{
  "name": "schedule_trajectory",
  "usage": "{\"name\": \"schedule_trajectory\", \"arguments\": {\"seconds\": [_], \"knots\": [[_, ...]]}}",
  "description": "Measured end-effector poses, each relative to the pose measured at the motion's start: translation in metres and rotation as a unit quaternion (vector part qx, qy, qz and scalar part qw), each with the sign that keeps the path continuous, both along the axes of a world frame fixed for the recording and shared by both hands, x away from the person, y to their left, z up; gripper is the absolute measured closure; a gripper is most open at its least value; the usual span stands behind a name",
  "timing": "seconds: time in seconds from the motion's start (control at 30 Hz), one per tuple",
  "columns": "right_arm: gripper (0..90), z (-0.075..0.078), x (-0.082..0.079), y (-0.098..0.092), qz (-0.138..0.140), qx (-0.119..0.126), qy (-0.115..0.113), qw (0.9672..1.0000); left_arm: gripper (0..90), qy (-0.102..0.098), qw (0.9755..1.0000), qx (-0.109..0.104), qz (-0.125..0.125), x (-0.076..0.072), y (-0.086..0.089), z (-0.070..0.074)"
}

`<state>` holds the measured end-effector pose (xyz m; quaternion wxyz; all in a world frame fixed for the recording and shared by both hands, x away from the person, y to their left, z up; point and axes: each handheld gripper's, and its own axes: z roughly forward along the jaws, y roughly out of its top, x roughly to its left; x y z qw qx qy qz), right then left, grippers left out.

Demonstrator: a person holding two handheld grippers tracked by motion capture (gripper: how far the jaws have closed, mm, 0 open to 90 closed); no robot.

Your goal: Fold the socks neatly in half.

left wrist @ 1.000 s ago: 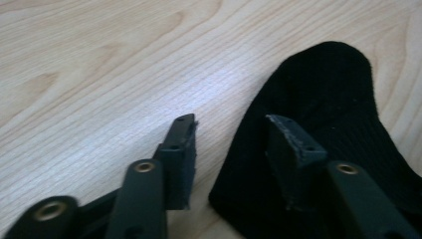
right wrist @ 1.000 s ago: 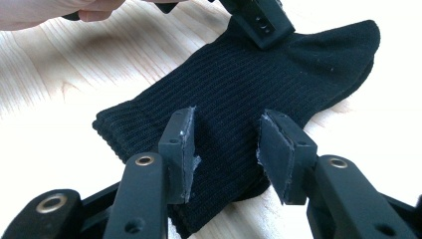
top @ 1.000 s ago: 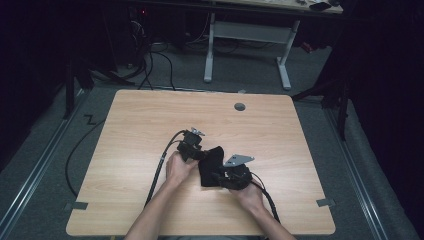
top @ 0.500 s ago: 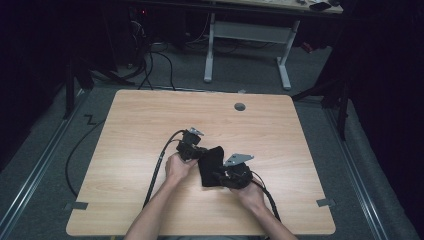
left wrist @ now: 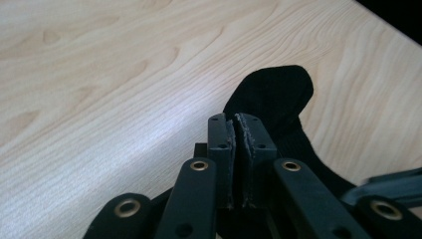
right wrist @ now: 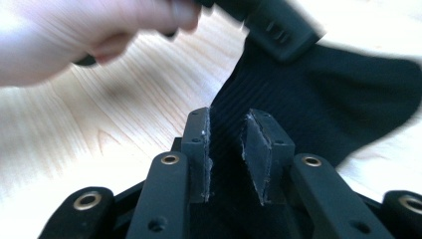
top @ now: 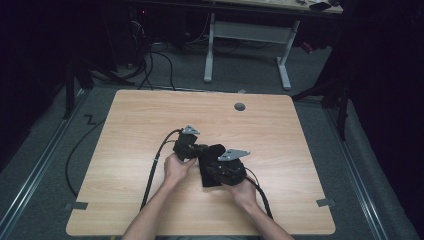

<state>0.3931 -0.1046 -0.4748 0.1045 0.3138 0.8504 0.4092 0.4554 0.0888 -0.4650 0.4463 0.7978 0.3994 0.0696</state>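
A black sock (top: 206, 179) lies on the wooden table (top: 150, 125) between the two hand-held grippers. My left gripper (left wrist: 234, 124) is shut on the sock (left wrist: 276, 92), its pads pressed together over the fabric's edge. From the right gripper view, the left gripper (right wrist: 278, 30) is seen clamping the far edge of the sock (right wrist: 338, 99). My right gripper (right wrist: 226, 122) has just been closing. The ribbed fabric lies between its pads, and a gap still shows. In the high view the left gripper (top: 197, 150) and right gripper (top: 220, 167) sit close together.
A round grommet hole (top: 240, 106) sits near the table's far edge. A black cable (top: 152, 170) trails off the left gripper toward the near edge. A white desk frame (top: 247, 35) stands on the floor beyond the table.
Both hands have stayed nearly in place over the sock. The high view is too small to show the jaws moving.
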Motion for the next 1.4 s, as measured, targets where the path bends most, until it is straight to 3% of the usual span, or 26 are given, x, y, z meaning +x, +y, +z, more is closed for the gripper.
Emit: {"name": "schedule_trajectory", "arguments": {"seconds": [0.1,0.23,0.37,0.53,0.63,0.73,0.8,0.9,1.1,1.4], "knots": [[72.0,-0.011,0.003,0.009,-0.004,-0.025,0.009,0.9996,84.8,-0.017,0.9995,-0.018,-0.019,-0.004,0.002,0.007],[72.9,-0.015,0.01,0.012,-0.024,-0.029,0.01,0.9992,84.8,-0.038,0.998,-0.021,-0.045,-0.015,0.0,0.017],[73.3,-0.017,0.018,0.013,-0.04,-0.031,0.0,0.9987,85.0,-0.046,0.9971,-0.008,-0.061,-0.027,-0.003,0.017],[62.4,-0.013,0.016,0.011,-0.029,-0.019,0.002,0.9994,84.9,-0.044,0.9979,-0.024,-0.043,-0.026,0.004,0.01],[59.3,-0.001,0.0,0.003,-0.006,0.0,-0.02,0.9998,84.8,-0.042,0.9983,-0.025,-0.032,-0.024,0.008,0.009],[56.3,0.003,-0.016,-0.004,0.012,-0.015,-0.036,0.9992,84.8,-0.045,0.9982,-0.026,-0.031,-0.023,0.009,0.008],[55.2,-0.001,-0.019,-0.006,0.018,-0.032,-0.033,0.9988,84.8,-0.046,0.9979,-0.027,-0.035,-0.024,0.008,0.008],[56.2,-0.011,-0.013,-0.004,0.018,-0.054,-0.024,0.9981,84.8,-0.053,0.9973,-0.025,-0.045,-0.028,0.004,0.01],[59.6,-0.019,-0.001,-0.002,-0.003,-0.04,-0.022,0.999,84.7,-0.074,0.9951,-0.028,-0.06,-0.045,0.004,0.015],[59.0,-0.021,0.011,0.007,-0.031,-0.037,-0.034,0.9982,84.5,-0.054,0.9962,-0.023,-0.064,-0.06,0.004,-0.004]]}}
